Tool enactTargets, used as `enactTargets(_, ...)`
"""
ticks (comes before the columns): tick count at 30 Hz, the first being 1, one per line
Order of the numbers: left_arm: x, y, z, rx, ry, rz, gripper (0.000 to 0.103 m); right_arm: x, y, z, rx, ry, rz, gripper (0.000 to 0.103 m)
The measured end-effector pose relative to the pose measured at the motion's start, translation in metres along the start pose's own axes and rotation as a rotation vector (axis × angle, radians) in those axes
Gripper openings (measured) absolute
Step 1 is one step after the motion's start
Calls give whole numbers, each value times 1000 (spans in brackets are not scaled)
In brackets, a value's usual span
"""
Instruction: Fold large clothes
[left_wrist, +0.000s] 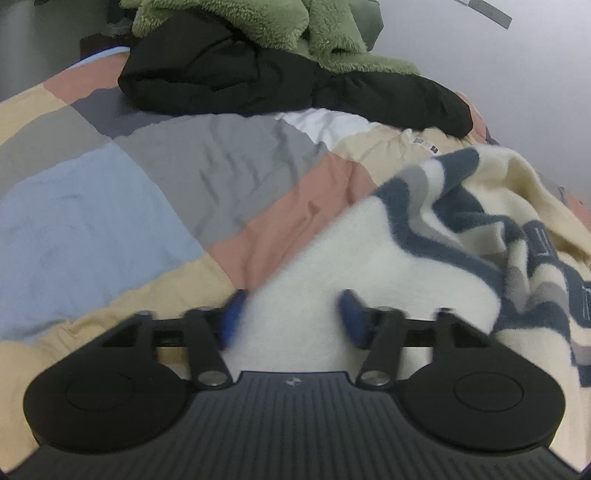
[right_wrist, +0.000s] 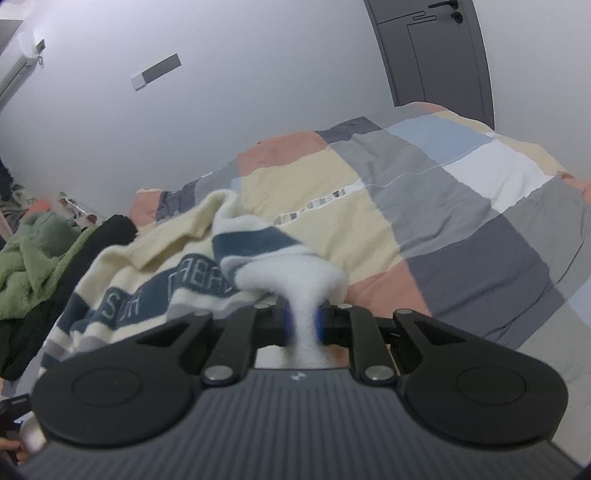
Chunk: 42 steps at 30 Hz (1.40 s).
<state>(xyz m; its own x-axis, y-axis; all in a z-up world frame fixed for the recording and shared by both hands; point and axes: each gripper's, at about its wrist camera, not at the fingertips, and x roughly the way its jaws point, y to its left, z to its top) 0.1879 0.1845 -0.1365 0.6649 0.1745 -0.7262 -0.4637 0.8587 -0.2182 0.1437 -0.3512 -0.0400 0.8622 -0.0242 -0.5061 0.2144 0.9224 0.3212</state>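
Note:
A cream sweater (left_wrist: 388, 251) with dark blue and grey stripes and lettering lies rumpled on the patchwork bedcover (left_wrist: 92, 206). My left gripper (left_wrist: 293, 317) hovers over the sweater's plain cream part near its left edge. Its blue pads (left_wrist: 232, 317) stand well apart, with the fabric lying beneath and between them, not pinched. In the right wrist view the same sweater (right_wrist: 147, 288) spreads to the left. My right gripper (right_wrist: 303, 325) is shut on a bunched fold of its white fabric, which bulges out above the pads.
A black garment (left_wrist: 258, 81) and a green fleece (left_wrist: 258, 22) are heaped at the far end of the bed by the wall. In the right wrist view the bedcover (right_wrist: 461, 206) stretches away to the right toward a grey door (right_wrist: 436, 48).

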Motion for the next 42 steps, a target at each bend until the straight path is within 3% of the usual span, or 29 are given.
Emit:
enactTargets(3,-10,-3,3,13,-39,9,19,2,-9,12,-35,-5,-17,15)
enactTargets(12,-46,-8,52,19,-210,17,9,13,-49,80,-100,-53,-124,14)
enactTargets(16,-58,-17,78,93,-327,59,8,27,-66,113,-63,-88,-189,15)
enactTargets(21,-14,-16,89,156,-258,103,8,64,-83,120,-46,-117,-323,15)
enactTargets(27,55,26,87,69,-91,102,9,119,-115,96,-29,-54,-435,15)
enactTargets(34,62,29,88,75,-78,93,9,152,-143,67,-14,22,-465,17)
enactTargets(38,56,24,87,98,-79,101,9,155,-147,62,-1,20,-451,20)
enactTargets(40,52,20,88,113,-82,104,16,152,-147,61,-5,18,-442,21)
enactTargets(41,49,17,88,116,-79,103,31,150,-148,62,1,17,-436,23)
enactTargets(42,45,16,87,115,-77,92,55,146,-148,63,7,16,-433,29)
